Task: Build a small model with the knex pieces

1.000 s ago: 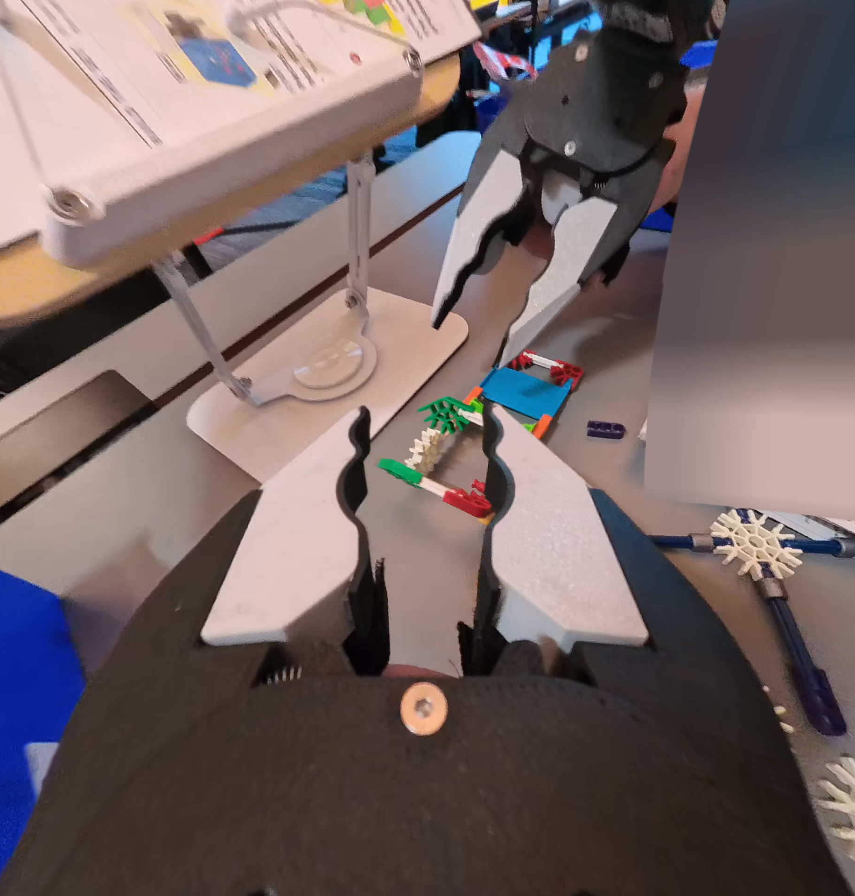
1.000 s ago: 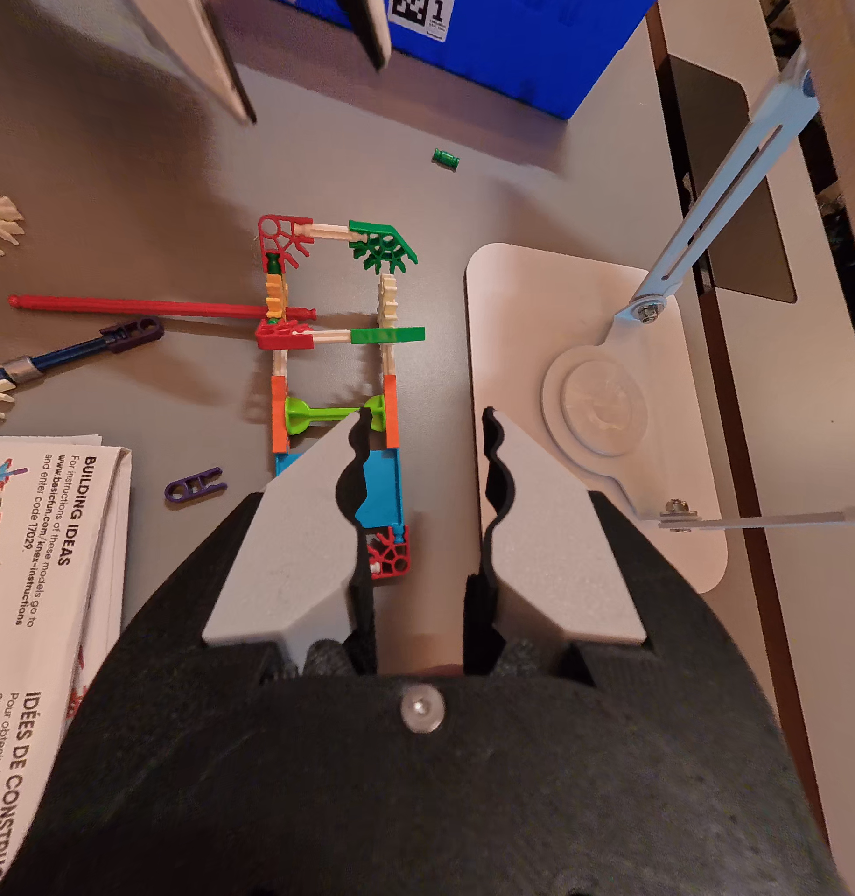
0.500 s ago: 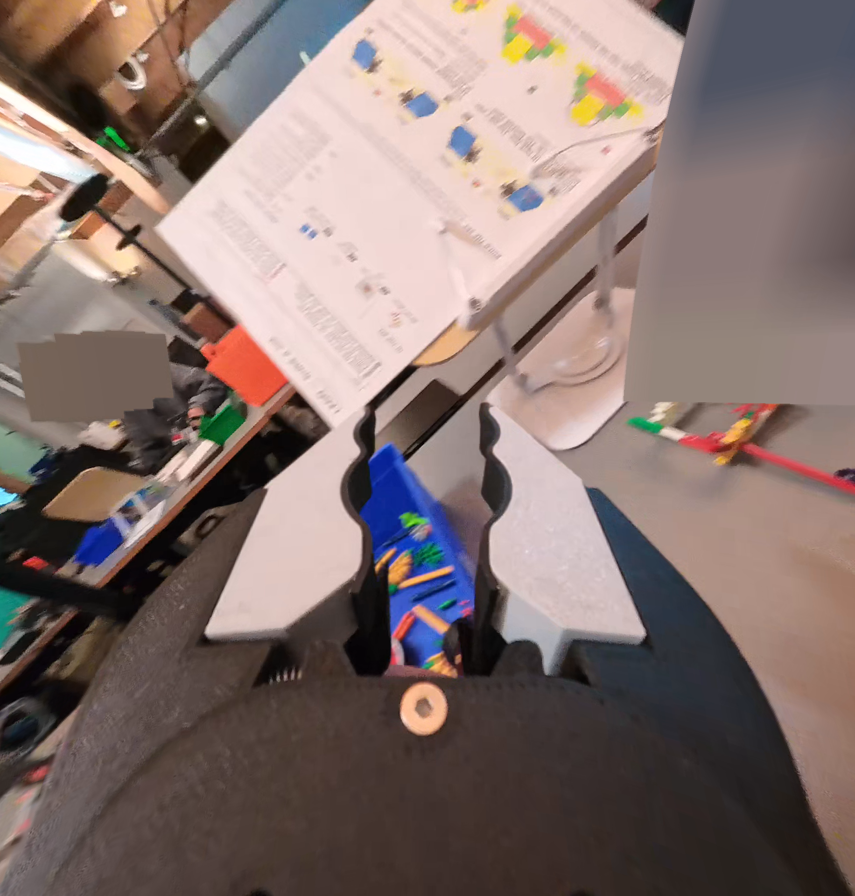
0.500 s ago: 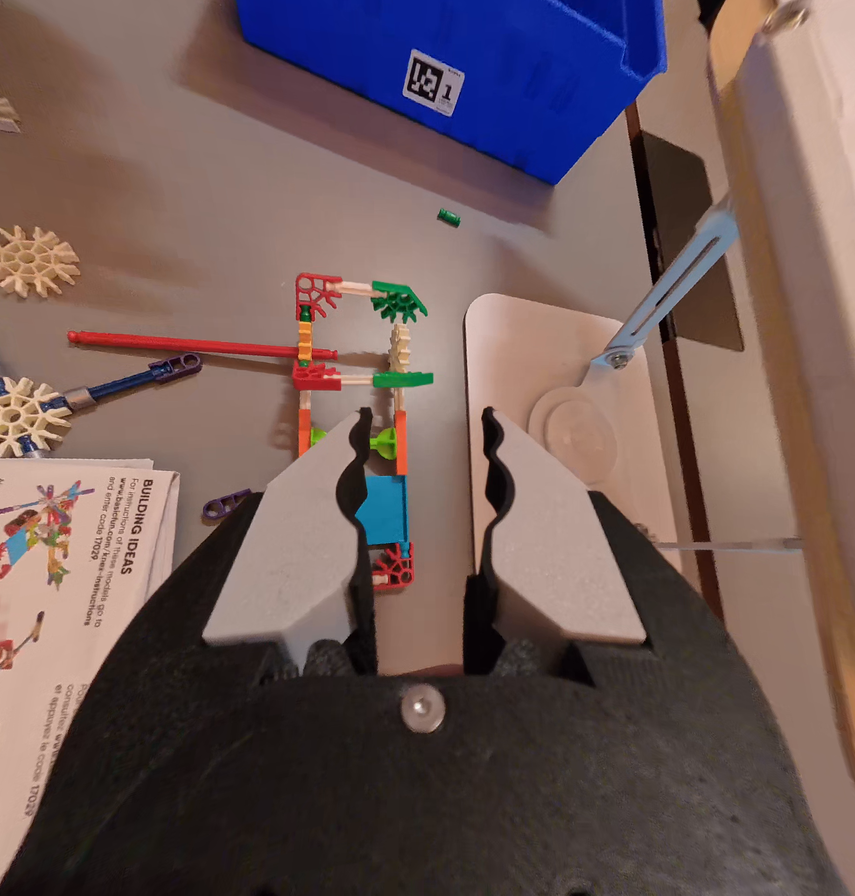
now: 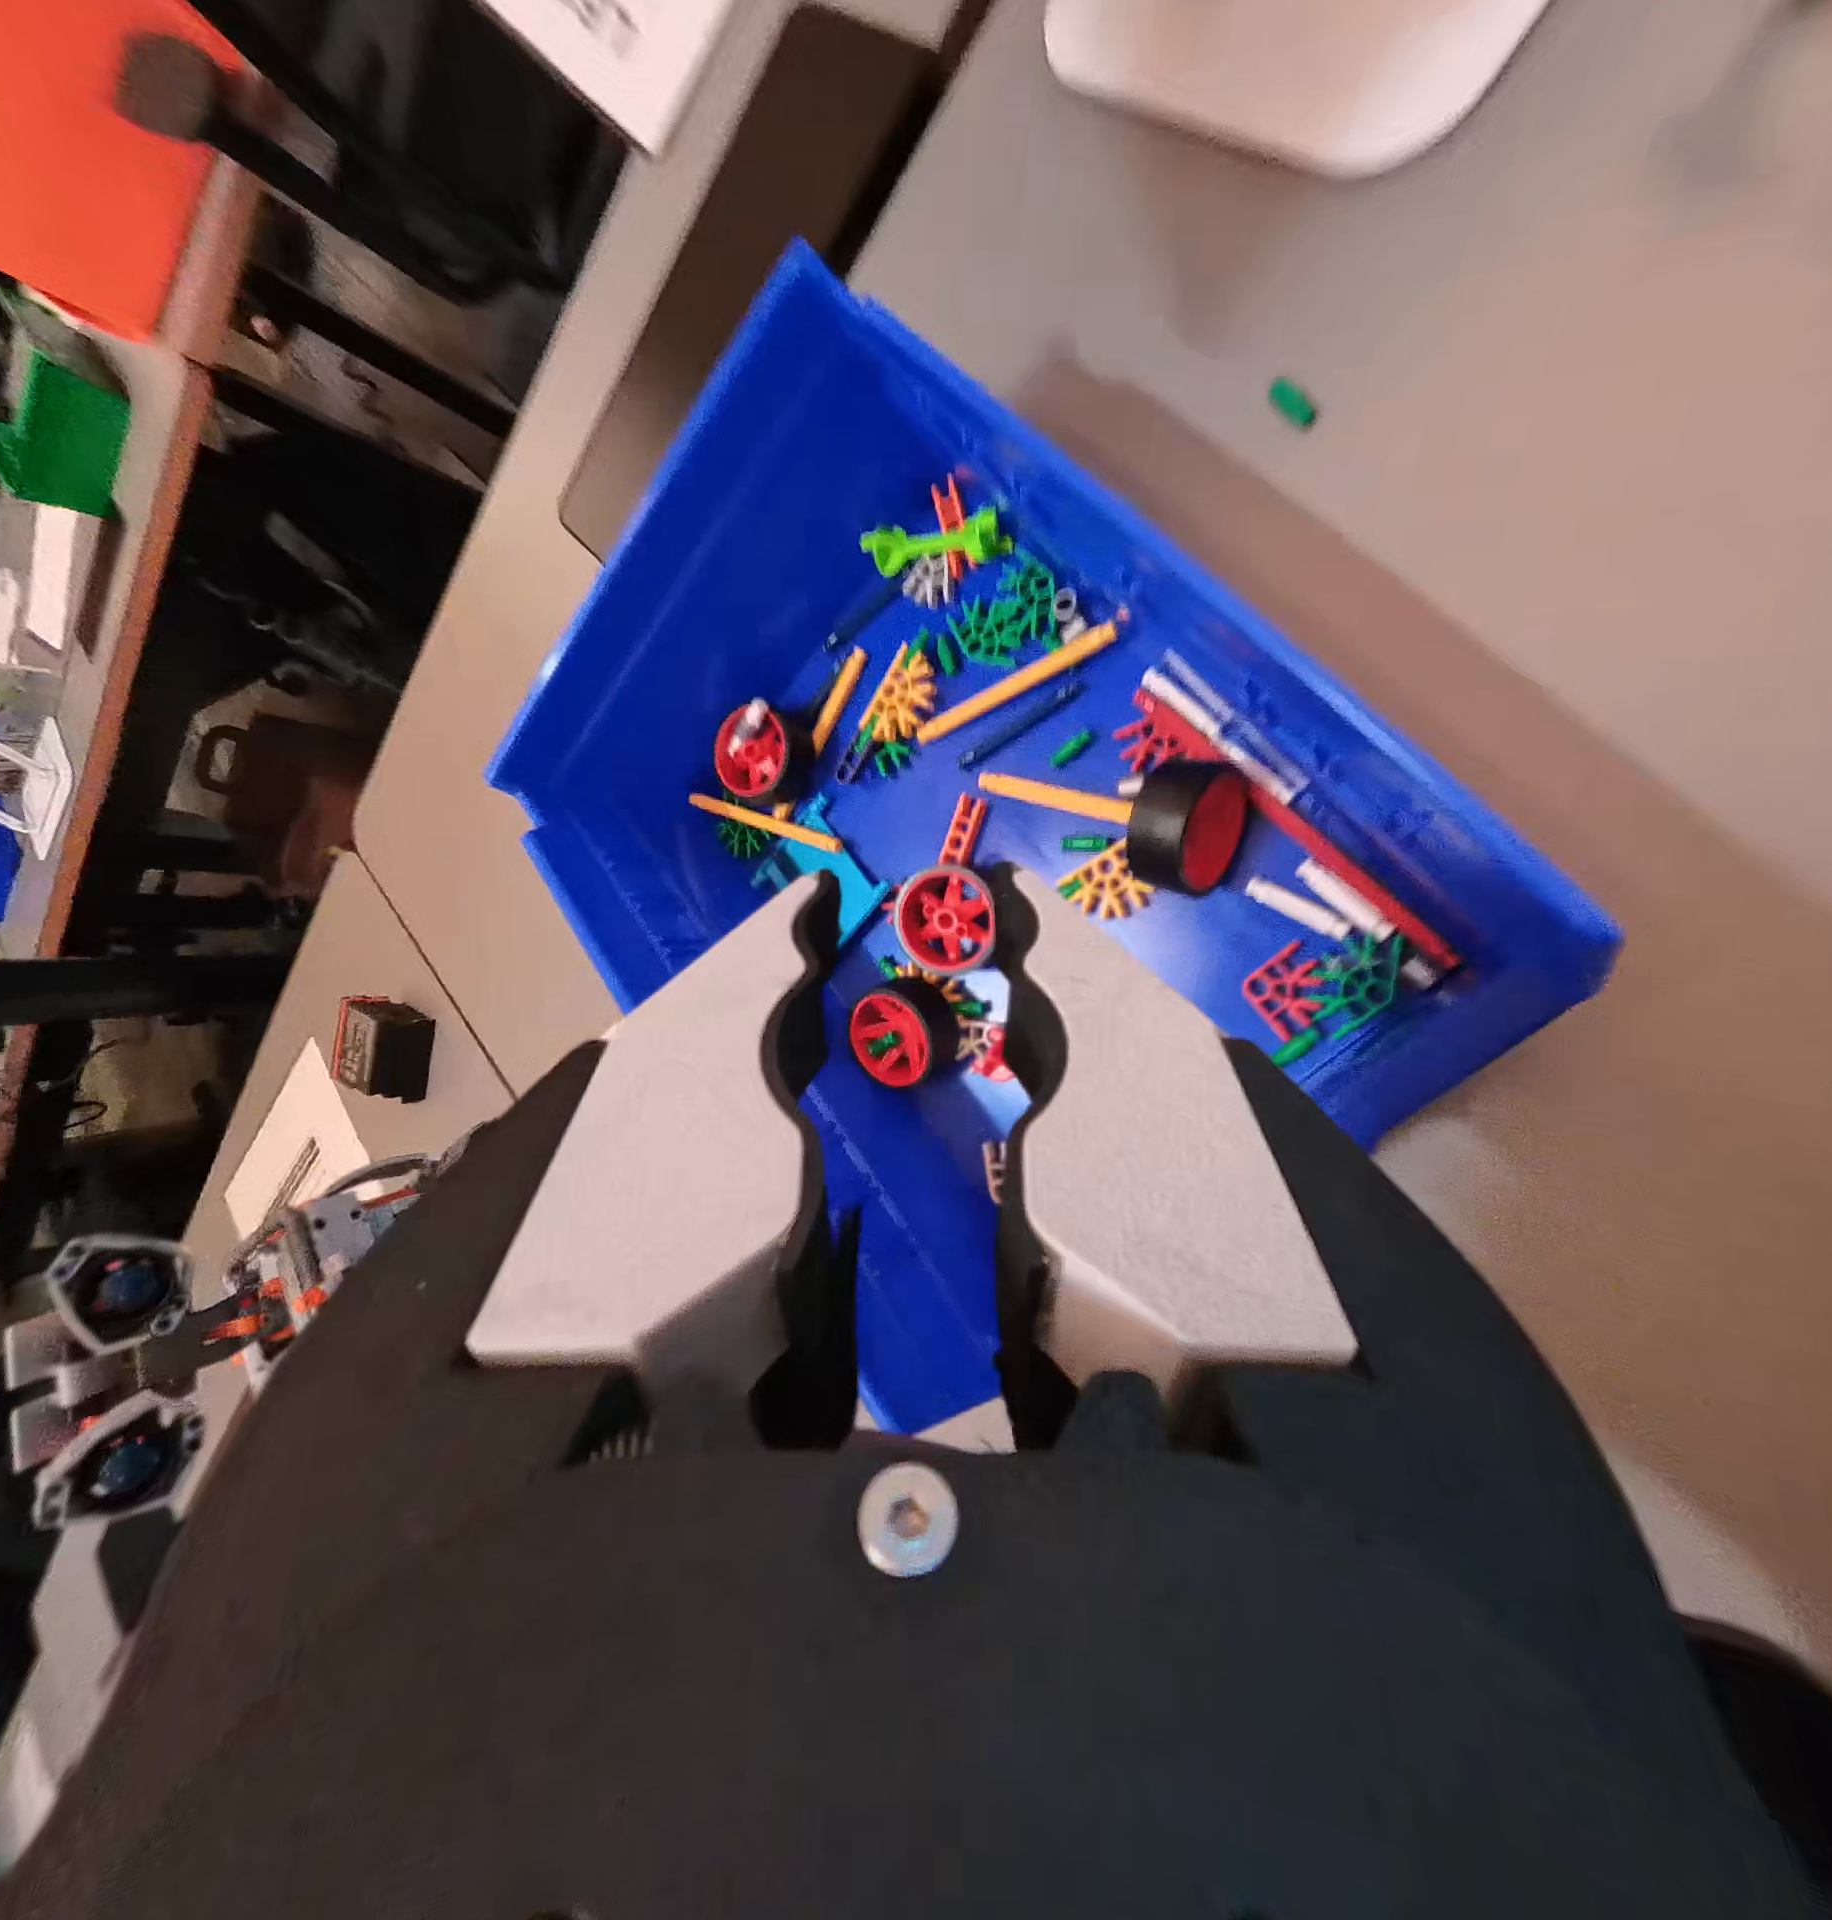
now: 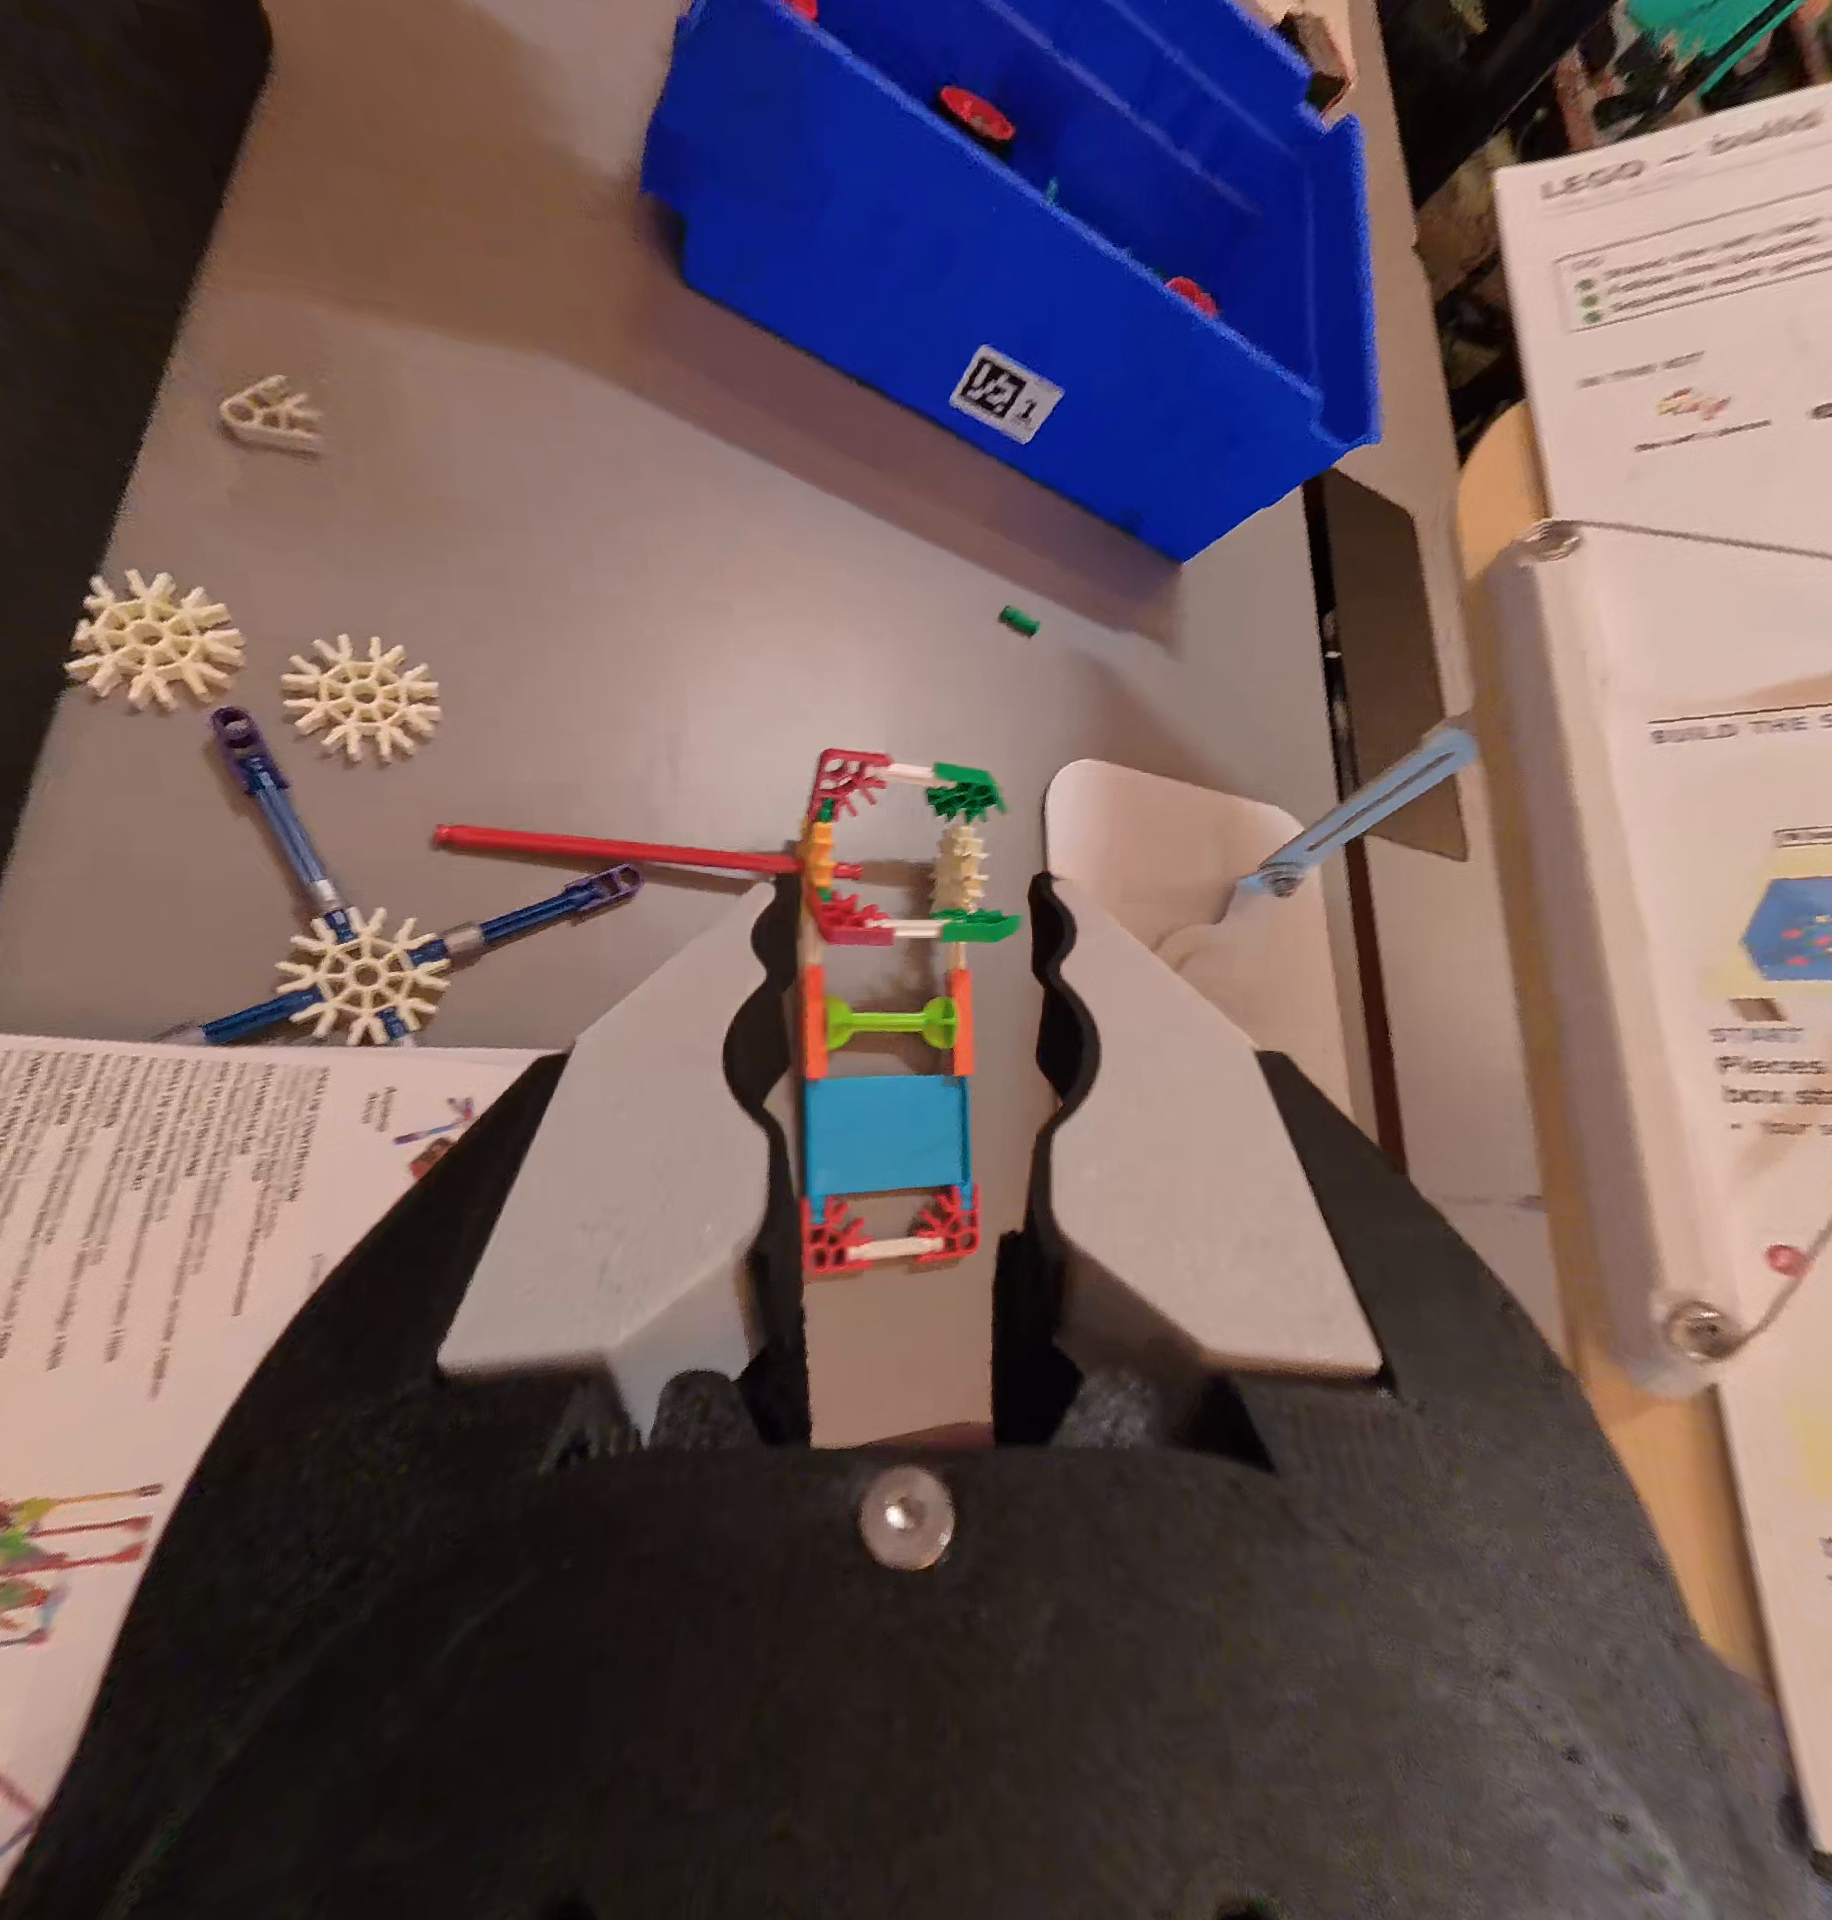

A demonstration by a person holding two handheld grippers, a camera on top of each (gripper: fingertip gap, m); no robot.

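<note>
Left wrist view: left claw, jaws apart and empty, above blue bin near a red wheel. Right wrist view: right claw, apart, empty, framing the rod-and-connector frame on the desk.

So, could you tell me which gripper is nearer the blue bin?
Left. The left gripper hangs over the blue bin; the right gripper hangs above the toy frame beside it.

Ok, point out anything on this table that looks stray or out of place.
One small green piece lies alone on the grey table, just outside the blue bin that holds the other loose parts. A red rod juts sideways from the colourful frame. Nothing looks spilled or broken.
</note>
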